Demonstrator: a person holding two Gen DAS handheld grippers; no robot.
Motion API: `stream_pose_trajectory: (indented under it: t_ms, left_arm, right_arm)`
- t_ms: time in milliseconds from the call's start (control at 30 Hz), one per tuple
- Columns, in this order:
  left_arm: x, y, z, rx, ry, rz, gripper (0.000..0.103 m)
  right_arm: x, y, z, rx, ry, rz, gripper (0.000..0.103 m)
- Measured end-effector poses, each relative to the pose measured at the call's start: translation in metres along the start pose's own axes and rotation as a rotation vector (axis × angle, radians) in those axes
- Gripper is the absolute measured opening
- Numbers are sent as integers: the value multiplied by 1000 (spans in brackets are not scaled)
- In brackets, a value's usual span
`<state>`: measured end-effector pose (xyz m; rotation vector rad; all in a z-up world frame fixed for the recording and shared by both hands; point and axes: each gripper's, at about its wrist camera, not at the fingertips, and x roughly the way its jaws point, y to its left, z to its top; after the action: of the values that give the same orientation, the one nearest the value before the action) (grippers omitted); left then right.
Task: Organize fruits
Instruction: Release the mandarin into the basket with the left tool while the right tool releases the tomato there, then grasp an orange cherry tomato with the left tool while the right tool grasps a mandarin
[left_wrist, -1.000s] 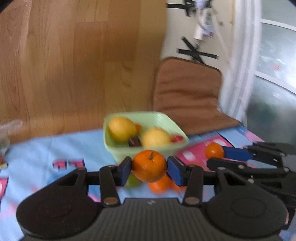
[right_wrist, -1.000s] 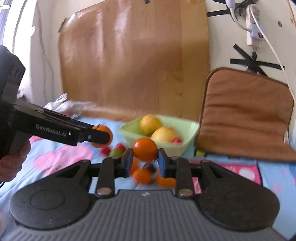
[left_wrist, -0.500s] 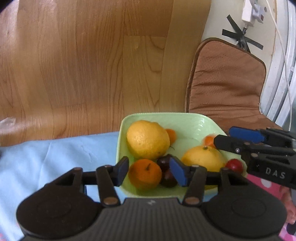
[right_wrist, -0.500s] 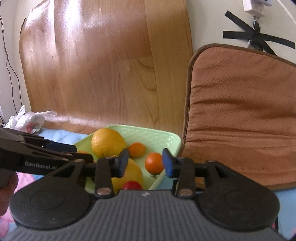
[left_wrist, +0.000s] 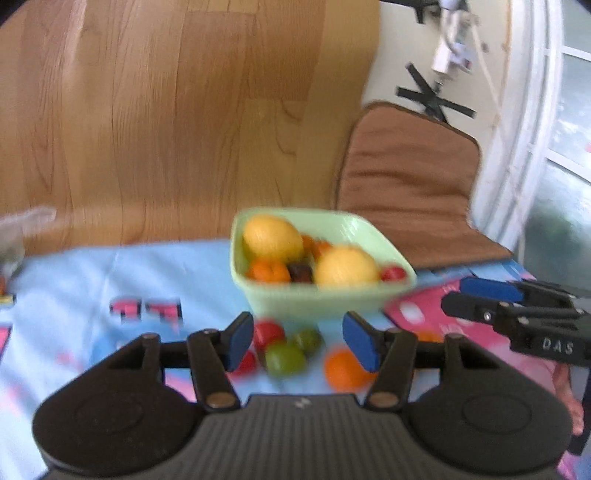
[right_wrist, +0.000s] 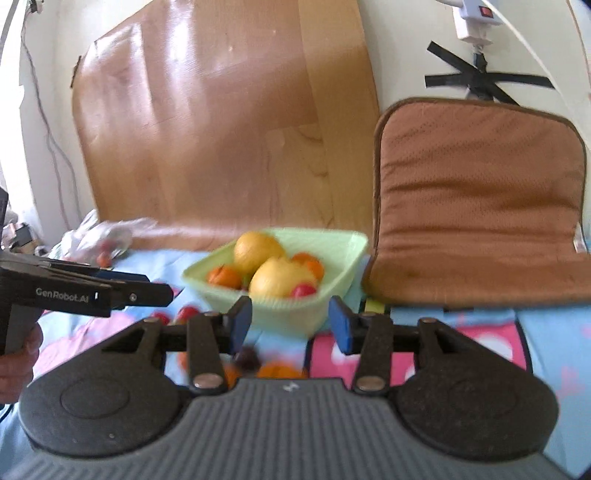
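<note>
A pale green bowl (left_wrist: 314, 301) stands on the blue cloth and holds two big yellow citrus fruits (left_wrist: 272, 236), small oranges (left_wrist: 269, 271), a dark fruit and a red one. My left gripper (left_wrist: 300, 341) hovers open and empty in front of the bowl. Loose fruit lies on the cloth below it: a red one (left_wrist: 267, 334), a green one (left_wrist: 284, 359) and an orange (left_wrist: 343, 369). In the right wrist view my right gripper (right_wrist: 290, 326) is open and empty too, just short of the bowl (right_wrist: 343, 245). Each gripper shows in the other's view, beside the bowl.
A brown cushion (right_wrist: 480, 199) leans against the wall right of the bowl. A wooden board (left_wrist: 166, 122) stands behind. A clear plastic bag (right_wrist: 99, 236) with small fruit lies at the far left. More loose fruit (right_wrist: 280, 369) lies under my right gripper.
A second ago each gripper was shut on a small orange fruit. Both opened over the bowl, left the fruit there, and have drawn back from it.
</note>
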<state>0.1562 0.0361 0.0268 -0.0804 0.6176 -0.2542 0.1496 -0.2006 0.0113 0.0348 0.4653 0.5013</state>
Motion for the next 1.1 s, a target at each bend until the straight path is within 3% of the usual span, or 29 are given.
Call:
stream_pose_trajectory:
  t_ms: [200,400,433,467,500,800,900,1100]
  left_arm:
    - [-10,-17,-40,46,57,-42,54]
    - [-12,-48,-47,165,41,-59,54]
    - [-12,-52,-45,183,36,-59,54]
    - [-11,-55,-43,198,33,-58,54]
    - [-10,-58,-41,215,30,-56,54]
    - [12,-92,-35,458,-4,-37,54]
    - [28,-100,-35,532,20,-36,40]
    - [42,-101,-37,621,49,-7,40]
  right_arm:
    - [-7,8,-21,-2,65,-12,49]
    - [17,-1,-17,57,97,-28,48]
    - [20,-4,-19,83,116,-11,47]
    - [24,-7,-21,114,142,10,37]
    - [28,-10,-23,131,166,20,38]
    - [-15,-10,-37,18,117,-54,37]
    - [-23,-17,-42,36,114,-45,37]
    - [-20,-19,-44,34,102,-26,38]
